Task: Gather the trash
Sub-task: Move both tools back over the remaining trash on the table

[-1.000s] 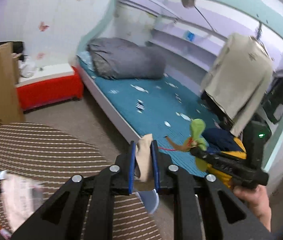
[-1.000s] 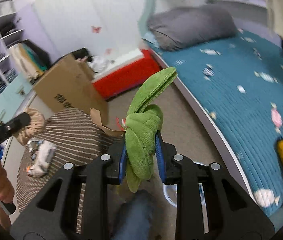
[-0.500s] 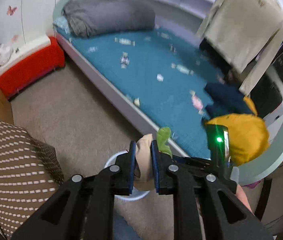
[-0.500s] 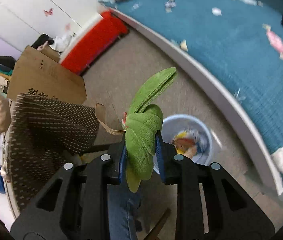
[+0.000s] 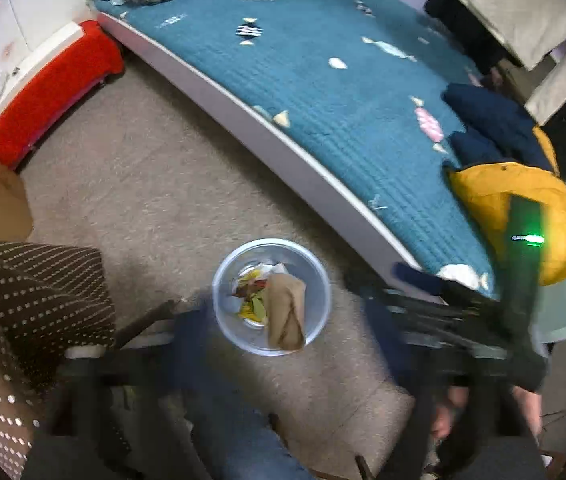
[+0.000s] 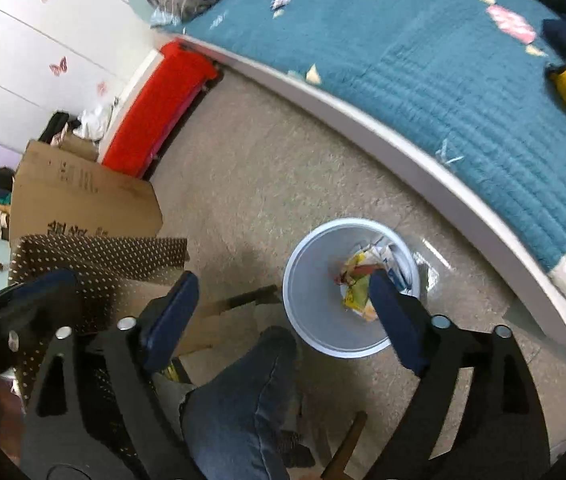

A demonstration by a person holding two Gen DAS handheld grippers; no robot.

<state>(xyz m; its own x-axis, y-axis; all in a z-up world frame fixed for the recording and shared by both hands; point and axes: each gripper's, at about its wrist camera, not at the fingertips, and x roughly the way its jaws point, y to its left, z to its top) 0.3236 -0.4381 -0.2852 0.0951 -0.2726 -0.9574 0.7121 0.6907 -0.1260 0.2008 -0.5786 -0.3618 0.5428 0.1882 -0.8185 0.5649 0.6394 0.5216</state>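
On the carpet beside the bed | bin (image 5: 315,276) holds a tan wad (image 5: 287,312) and wrappers (image 6: 357,280) | left gripper (image 5: 283,360) and right gripper (image 6: 283,312) opening, nothing between the jaws | more trash probably remains | left fingers blurred, green item not visible.

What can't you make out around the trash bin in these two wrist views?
- Left wrist view: the left gripper is motion-blurred, so its jaws are unreadable.
- Right wrist view: the right gripper's blue pad covers part of the trash bin.
- Green cloth: in neither view.
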